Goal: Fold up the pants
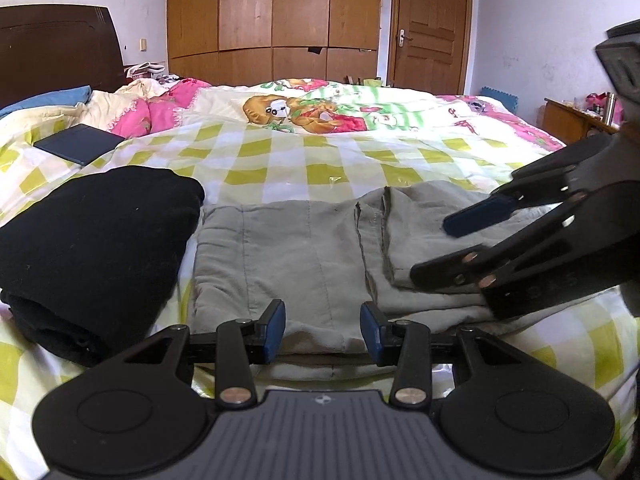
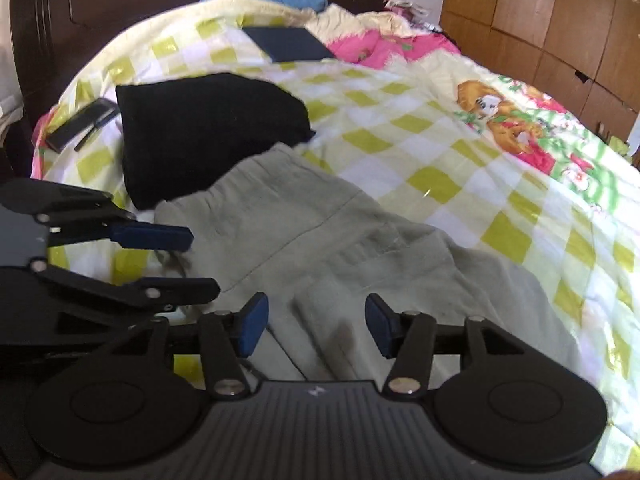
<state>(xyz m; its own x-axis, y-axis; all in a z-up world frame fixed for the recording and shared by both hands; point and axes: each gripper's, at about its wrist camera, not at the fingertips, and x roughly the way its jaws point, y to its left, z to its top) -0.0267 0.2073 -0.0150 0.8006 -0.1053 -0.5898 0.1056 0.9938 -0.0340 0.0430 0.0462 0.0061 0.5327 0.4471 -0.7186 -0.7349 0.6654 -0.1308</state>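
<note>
The left wrist camera is looking low and close across the folded grey cotton pants (image 1: 304, 256) toward the brown wooden wardrobe (image 1: 276, 16). The right wrist camera is facing down toward the dark wooden headboard (image 2: 160, 4). Both are sharing the pants and the folded black garment (image 1: 96, 248).

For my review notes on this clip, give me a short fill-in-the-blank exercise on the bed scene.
1. The folded pants under both grippers are ____ in colour.
2. Beside the pants lies a folded garment coloured ____.
3. The jaws of the left gripper and the right gripper stand ____.
4. The bedcover around the pants has a yellow-green and white ____ pattern.

Missing words: grey; black; open; checked
</note>
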